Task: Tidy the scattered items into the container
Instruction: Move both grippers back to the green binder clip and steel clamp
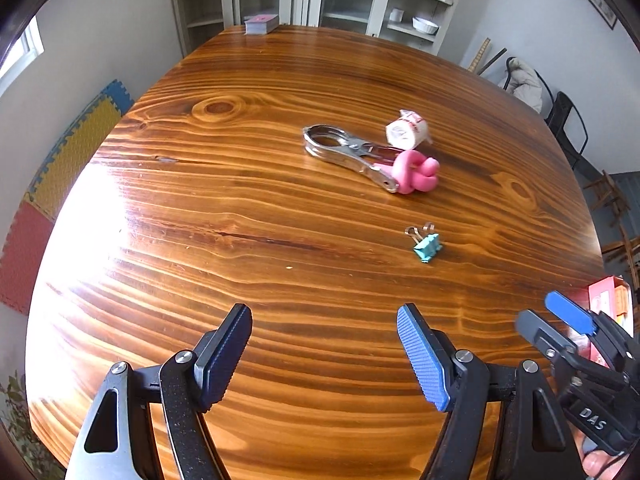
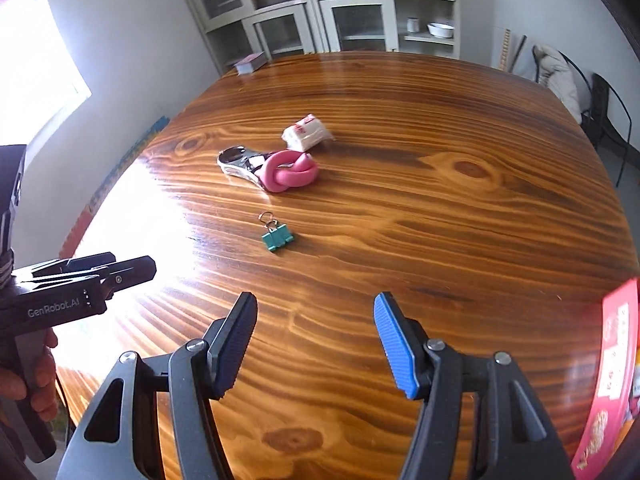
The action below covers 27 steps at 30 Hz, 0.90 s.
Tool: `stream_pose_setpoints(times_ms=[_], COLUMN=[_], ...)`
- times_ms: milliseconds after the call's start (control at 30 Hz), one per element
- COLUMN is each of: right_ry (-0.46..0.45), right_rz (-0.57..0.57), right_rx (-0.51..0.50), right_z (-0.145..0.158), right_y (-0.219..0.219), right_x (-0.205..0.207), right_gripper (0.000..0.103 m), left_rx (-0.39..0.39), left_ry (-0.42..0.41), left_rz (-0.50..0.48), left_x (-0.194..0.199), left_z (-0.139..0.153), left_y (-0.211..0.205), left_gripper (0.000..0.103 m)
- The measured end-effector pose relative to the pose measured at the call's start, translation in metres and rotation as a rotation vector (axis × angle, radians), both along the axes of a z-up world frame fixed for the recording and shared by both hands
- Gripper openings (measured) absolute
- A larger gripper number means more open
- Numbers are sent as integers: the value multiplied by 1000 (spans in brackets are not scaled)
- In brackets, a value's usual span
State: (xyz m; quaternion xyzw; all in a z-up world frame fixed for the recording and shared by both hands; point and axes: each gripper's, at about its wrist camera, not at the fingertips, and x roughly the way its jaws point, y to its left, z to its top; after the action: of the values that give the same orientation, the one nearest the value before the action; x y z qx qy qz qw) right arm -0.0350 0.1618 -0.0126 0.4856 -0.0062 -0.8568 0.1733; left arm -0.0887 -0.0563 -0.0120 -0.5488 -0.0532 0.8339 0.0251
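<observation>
On the wooden table (image 1: 280,184), mid-surface, lie a teal binder clip (image 1: 427,246), a pink knotted toy (image 1: 416,171) touching a metal clamp (image 1: 344,152), and a white wrapped roll (image 1: 407,130). Left gripper (image 1: 324,356) and right gripper (image 2: 316,344) hover nearer, jaws spread, empty.

A: The surface (image 1: 280,208) is glossy varnished wood with strong grain. That clamp (image 1: 344,152)?

B: Polished shiny metal. The pink knot (image 1: 416,172) looks smooth, rubbery, matt.

A: And the tool pads (image 2: 394,344)?

B: Ribbed blue, on matt black plastic arms.
</observation>
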Motion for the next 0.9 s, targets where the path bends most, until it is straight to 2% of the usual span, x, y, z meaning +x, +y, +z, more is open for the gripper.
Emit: stream_pose_setpoints(times_ms=[300, 567, 800, 900], right_ry=[-31, -36, -20, -18], right_rz=[39, 68, 118, 140], right_rx=[59, 95, 130, 151], right_z=[-27, -40, -47, -50], right_y=[-35, -50, -64, -72], right_x=[-35, -61, -70, -73], right_gripper=[65, 57, 56, 50], left_rx=[8, 20, 32, 33], left_ry=[-25, -39, -51, -54], left_rz=[-29, -47, -42, -42], left_x=[-25, -43, -54, -58], left_z=[-14, -23, -30, -33], left_y=[-16, -22, -26, -26], left_gripper=[77, 77, 77, 77])
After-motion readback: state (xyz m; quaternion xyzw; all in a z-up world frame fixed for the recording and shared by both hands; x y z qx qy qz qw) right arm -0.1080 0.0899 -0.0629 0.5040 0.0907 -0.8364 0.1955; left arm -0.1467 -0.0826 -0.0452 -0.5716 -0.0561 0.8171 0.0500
